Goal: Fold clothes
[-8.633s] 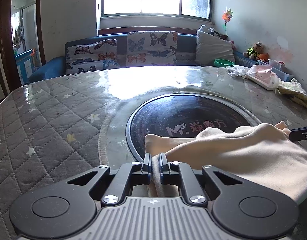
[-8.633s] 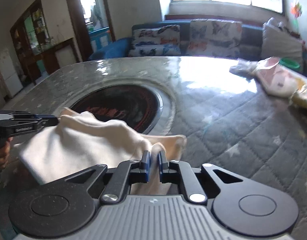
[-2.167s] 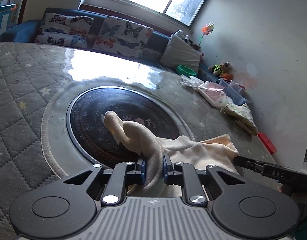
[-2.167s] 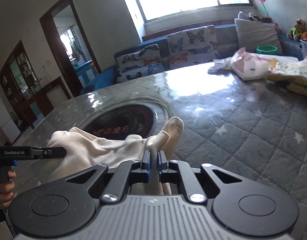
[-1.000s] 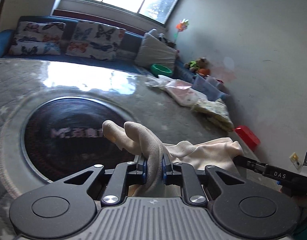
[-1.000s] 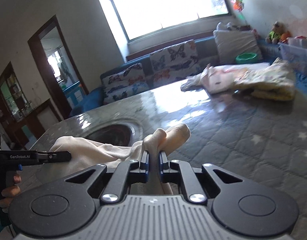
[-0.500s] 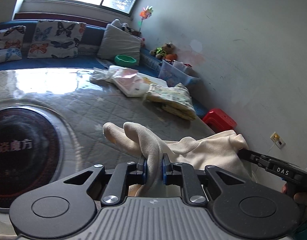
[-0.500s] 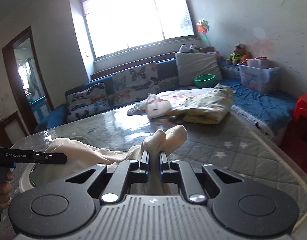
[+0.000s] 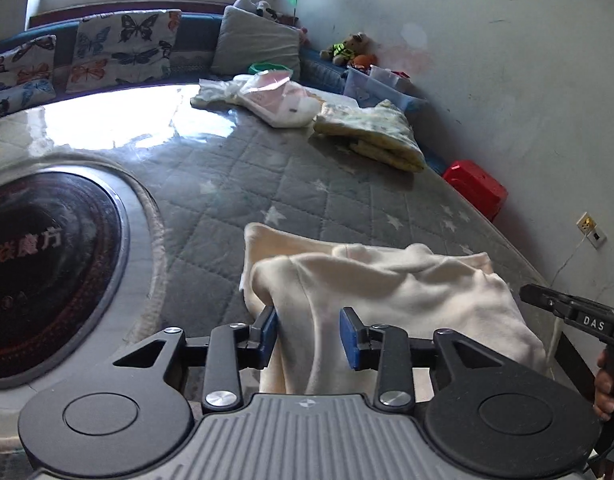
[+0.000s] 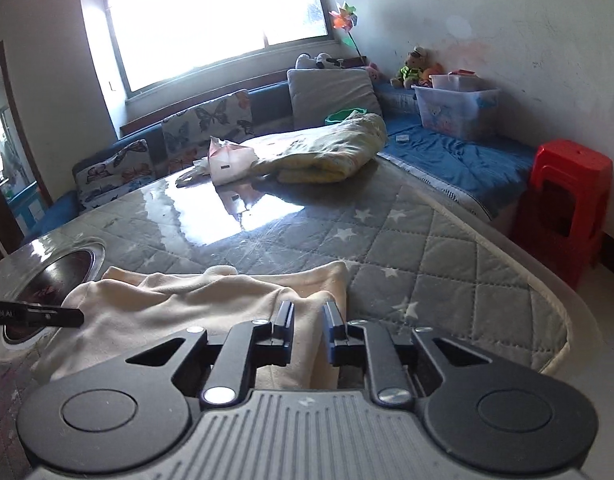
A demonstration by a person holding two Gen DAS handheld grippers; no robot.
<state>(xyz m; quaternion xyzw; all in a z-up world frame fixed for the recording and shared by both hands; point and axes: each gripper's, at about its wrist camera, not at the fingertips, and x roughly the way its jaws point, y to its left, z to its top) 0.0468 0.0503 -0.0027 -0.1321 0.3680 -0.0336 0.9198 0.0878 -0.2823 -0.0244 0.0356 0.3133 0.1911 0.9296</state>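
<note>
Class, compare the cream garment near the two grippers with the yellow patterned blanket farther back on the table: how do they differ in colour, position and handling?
The cream garment is plain and pale; the yellow patterned blanket is printed.
The cream garment lies at the near table edge, between the open left gripper and open right gripper; the yellow patterned blanket sits far back, with no gripper near it.
The cream garment spreads fairly flat; the yellow patterned blanket is bunched thick.
Both rest on the quilted table cover.

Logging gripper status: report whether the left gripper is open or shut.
Open. The left gripper has its blue fingers spread apart, cream garment lying loose between them.
</note>
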